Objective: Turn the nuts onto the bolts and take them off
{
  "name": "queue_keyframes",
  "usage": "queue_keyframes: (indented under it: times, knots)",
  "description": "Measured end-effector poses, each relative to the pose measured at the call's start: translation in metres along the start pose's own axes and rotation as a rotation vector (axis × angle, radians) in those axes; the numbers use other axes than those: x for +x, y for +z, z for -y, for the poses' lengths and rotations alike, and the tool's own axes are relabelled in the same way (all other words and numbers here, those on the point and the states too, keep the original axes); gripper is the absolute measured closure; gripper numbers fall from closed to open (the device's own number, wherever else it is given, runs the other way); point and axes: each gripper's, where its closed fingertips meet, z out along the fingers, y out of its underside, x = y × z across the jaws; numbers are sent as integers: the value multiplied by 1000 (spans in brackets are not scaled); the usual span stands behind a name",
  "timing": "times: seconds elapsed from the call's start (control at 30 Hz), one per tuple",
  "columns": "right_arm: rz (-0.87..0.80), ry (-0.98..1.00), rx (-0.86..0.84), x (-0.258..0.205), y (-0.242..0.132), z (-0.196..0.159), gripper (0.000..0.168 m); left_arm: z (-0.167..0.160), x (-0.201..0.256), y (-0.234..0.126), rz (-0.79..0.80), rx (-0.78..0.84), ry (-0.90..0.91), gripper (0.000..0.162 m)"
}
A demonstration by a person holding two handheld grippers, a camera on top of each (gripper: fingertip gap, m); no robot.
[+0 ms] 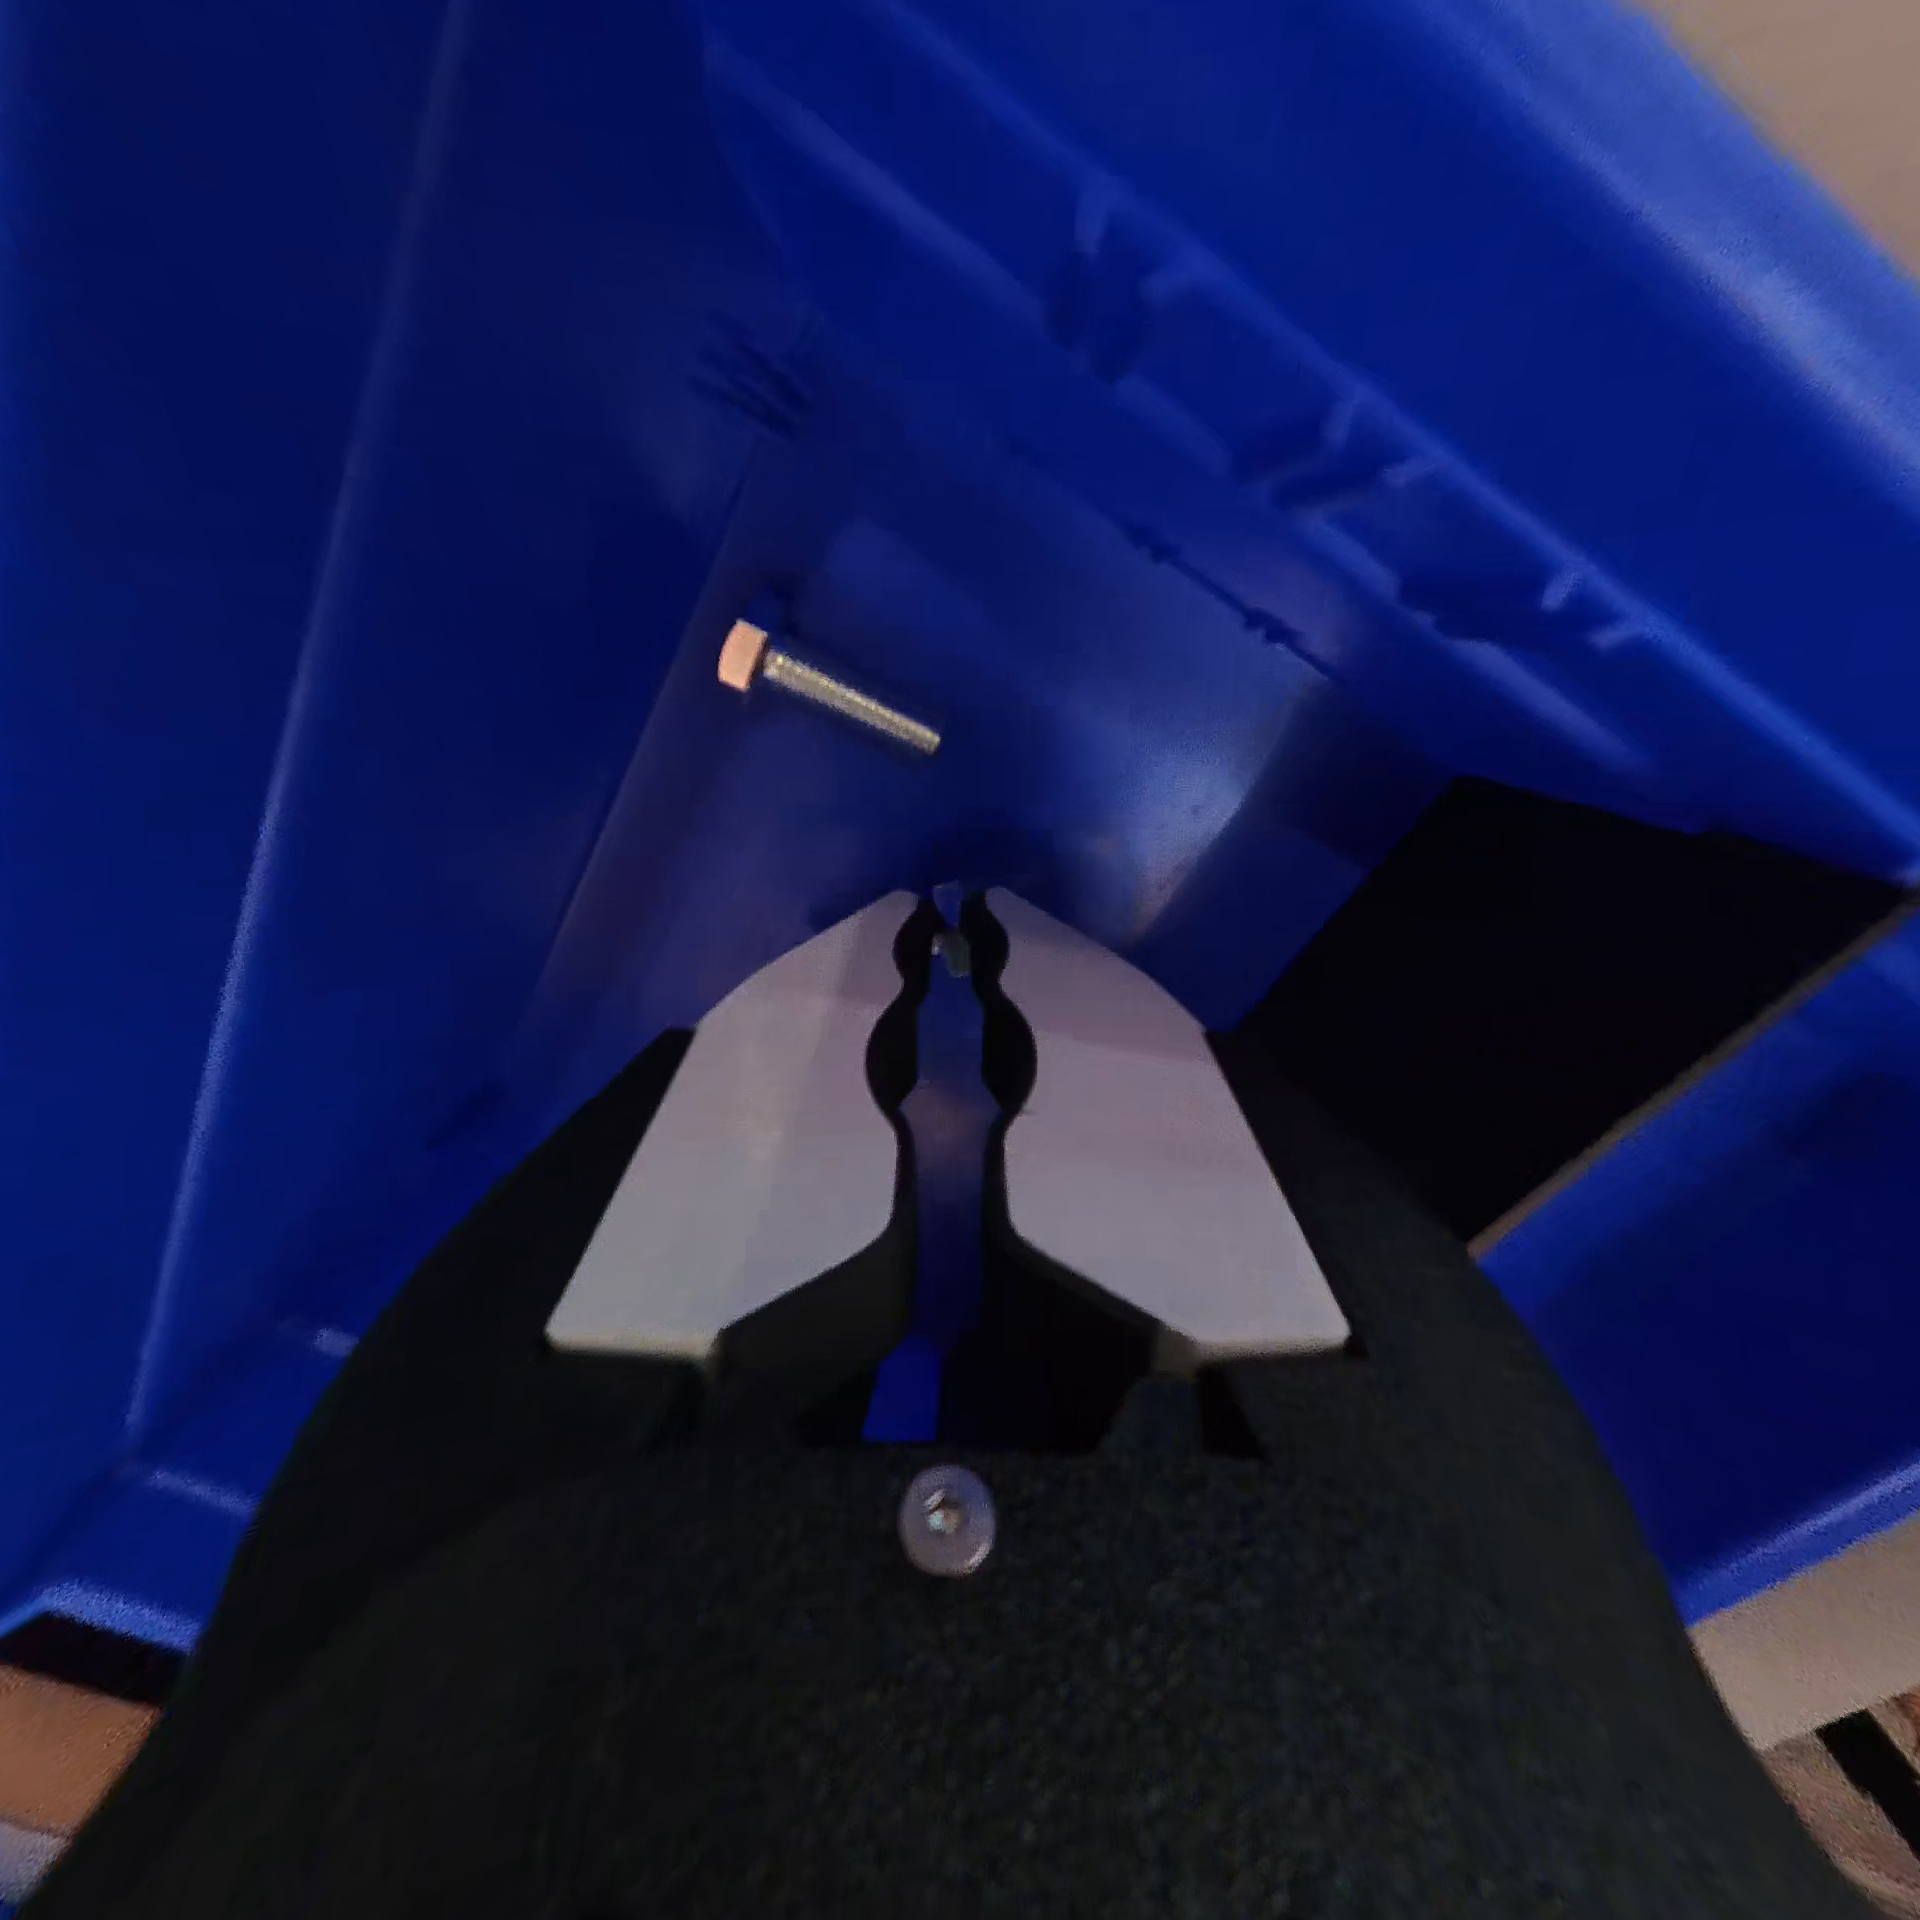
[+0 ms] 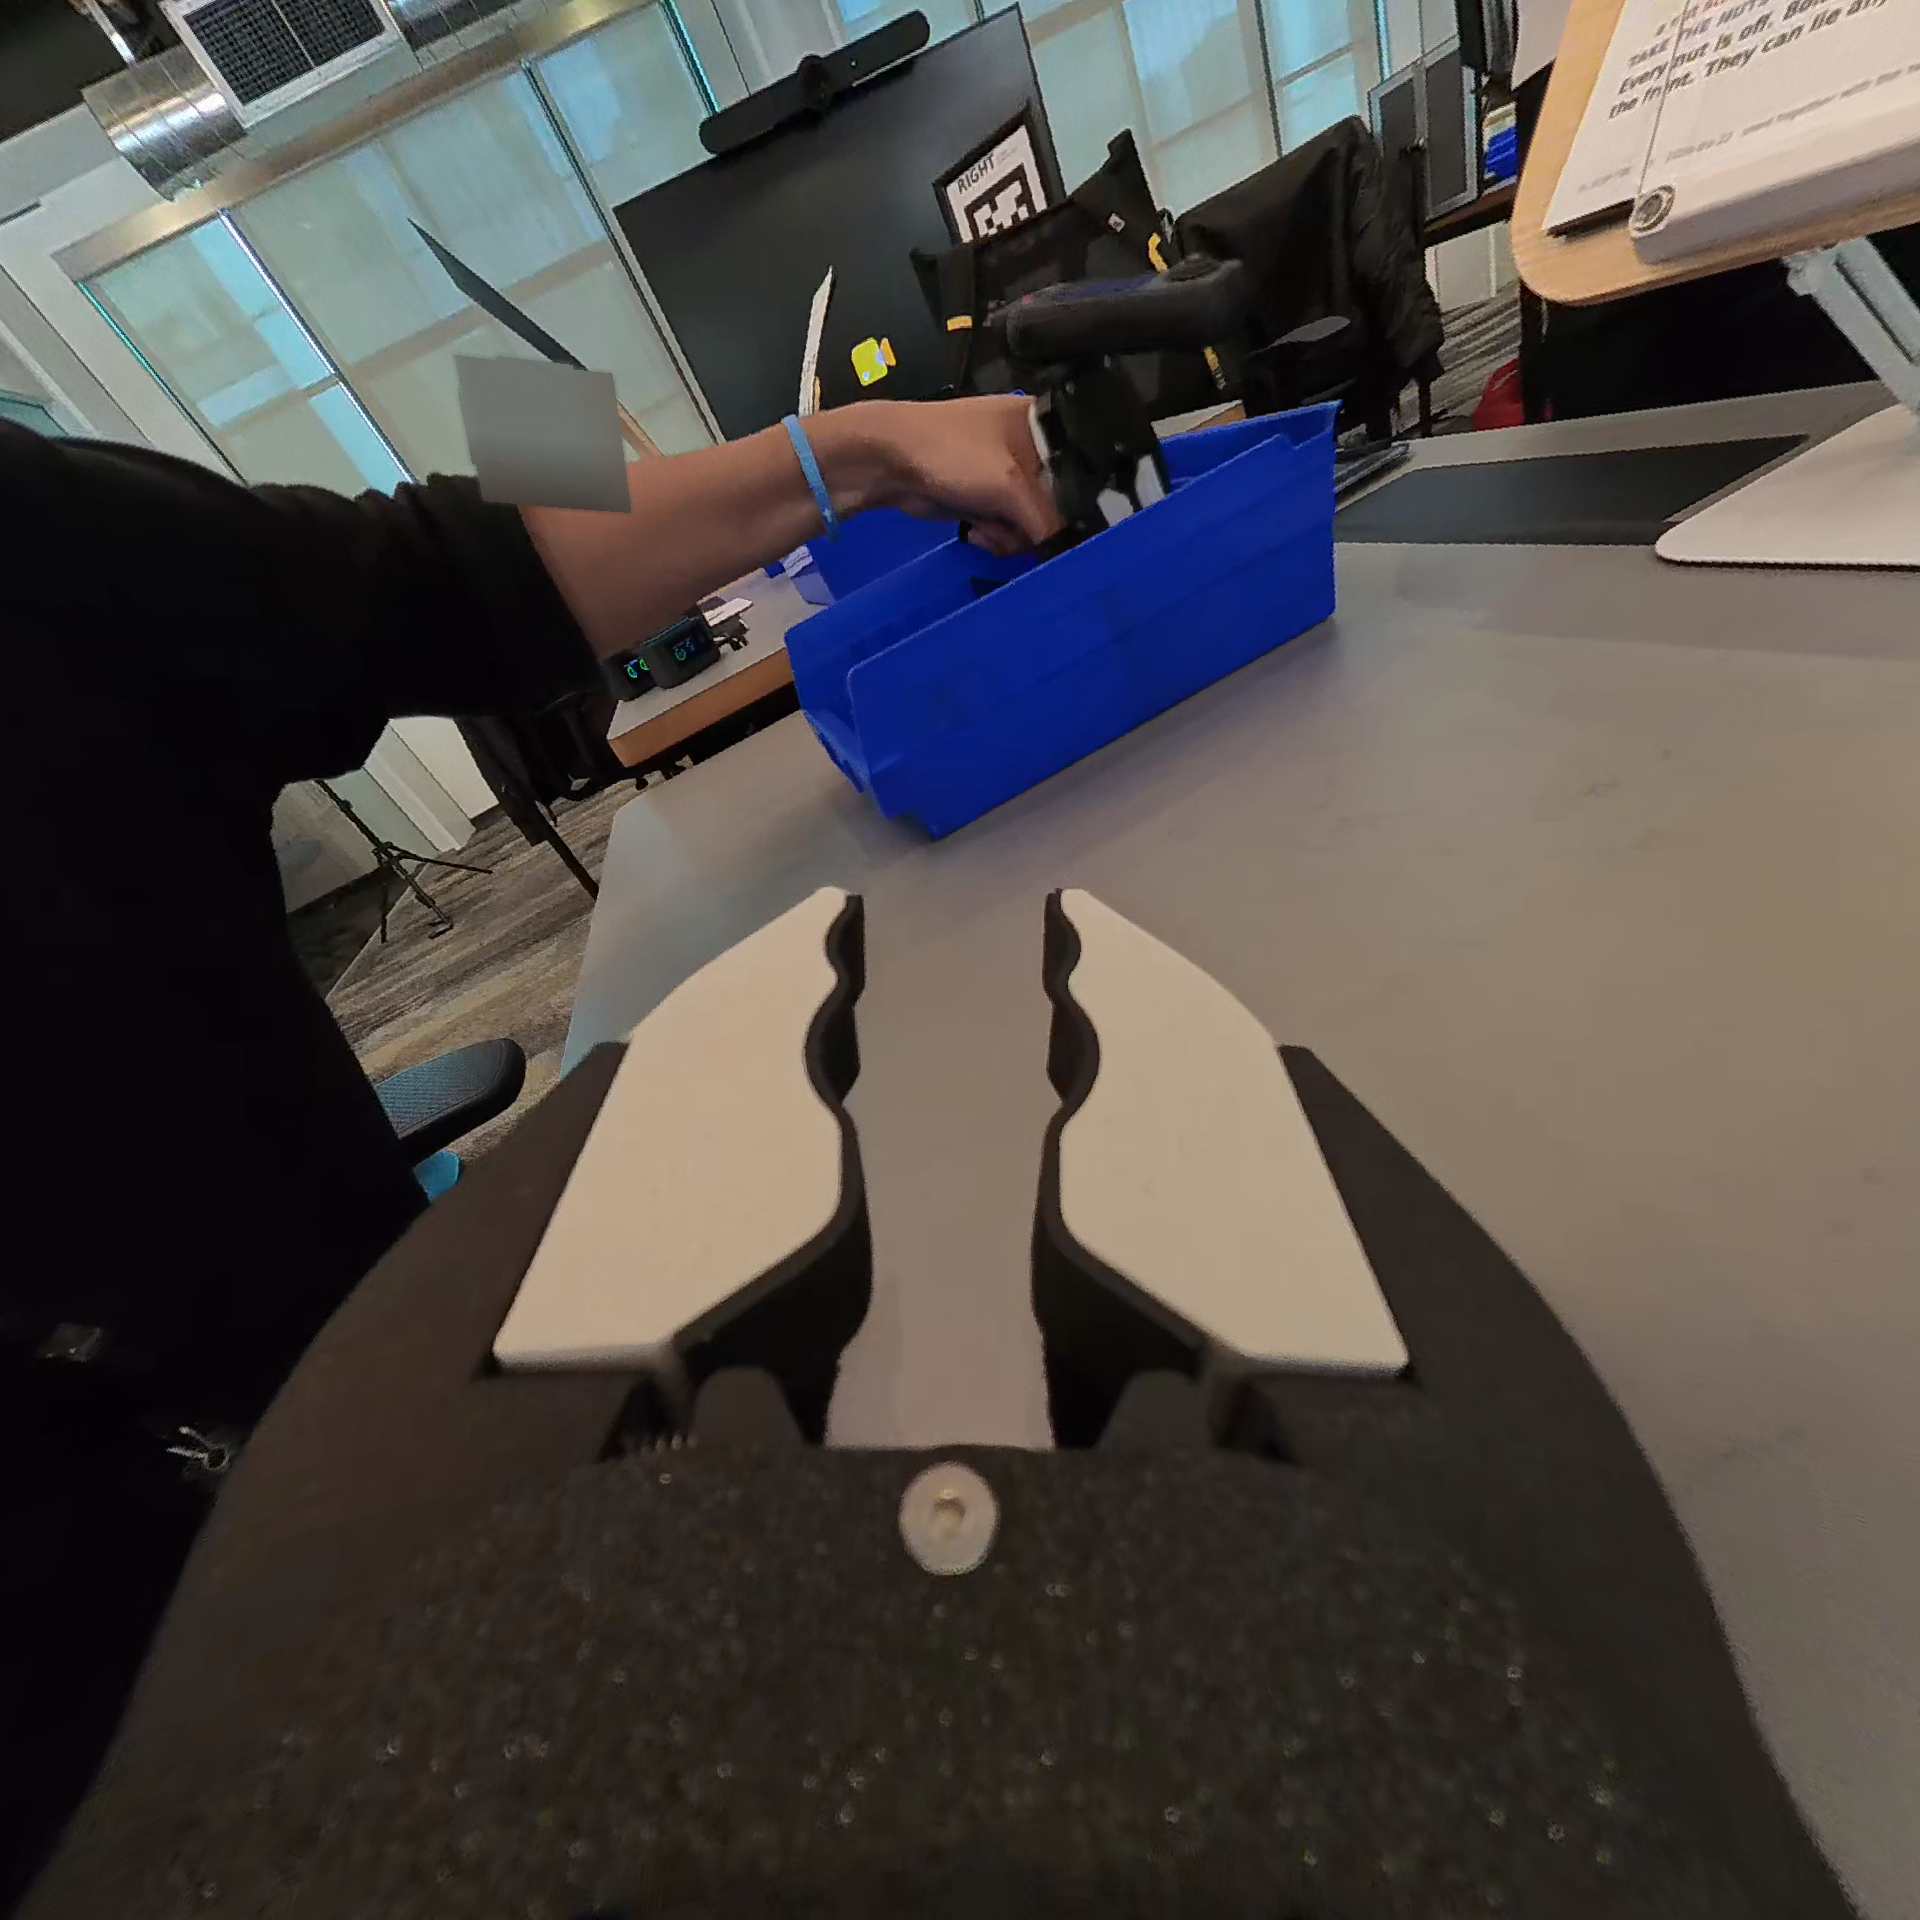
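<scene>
Left tool nearly closed on small metal piece inside blue bin, bolt nearby.

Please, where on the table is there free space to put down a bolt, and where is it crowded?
Free: the grey table between the right tongs and the blue bin. Crowded: inside the bin, where the left tongs work beside a bolt.

Bolt in bin; bin on table; nearby, perhaps another bin

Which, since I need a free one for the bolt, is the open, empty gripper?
The right gripper: fingers spread wide over the bare table, nothing between them. The left gripper is nearly shut, down inside the blue bin.
</scene>
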Motion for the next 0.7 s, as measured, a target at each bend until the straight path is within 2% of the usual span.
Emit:
queue_keyframes:
  times: [0.17, 0.3, 0.37, 0.43, 0.5, 0.57, 0.7]
  knots:
    - [10, 24, 13, -1, -2, 2, 136, 12, 19, -52, 16, 195, -17, 156]
    - [9, 39, 27, 0, -3, 4, 136, 62, 87, -118, -37, 499, 28, 156]
    - [9, 43, 24, 1, -3, 3, 136, 92, 130, -135, -60, 594, 19, 157]
    - [7, 46, 16, 1, -2, 2, 136, 119, 171, -128, -96, 589, -36, 157]
    - [6, 44, 6, 1, -2, 0, 136, 144, 201, -105, -66, 546, -58, 156]
    - [2, 36, -5, 1, -2, -2, 136, 166, 214, -76, -15, 484, -81, 156]
    - [-9, 8, -33, 1, -3, -7, 136, 197, 228, -28, -51, 388, -127, 156]
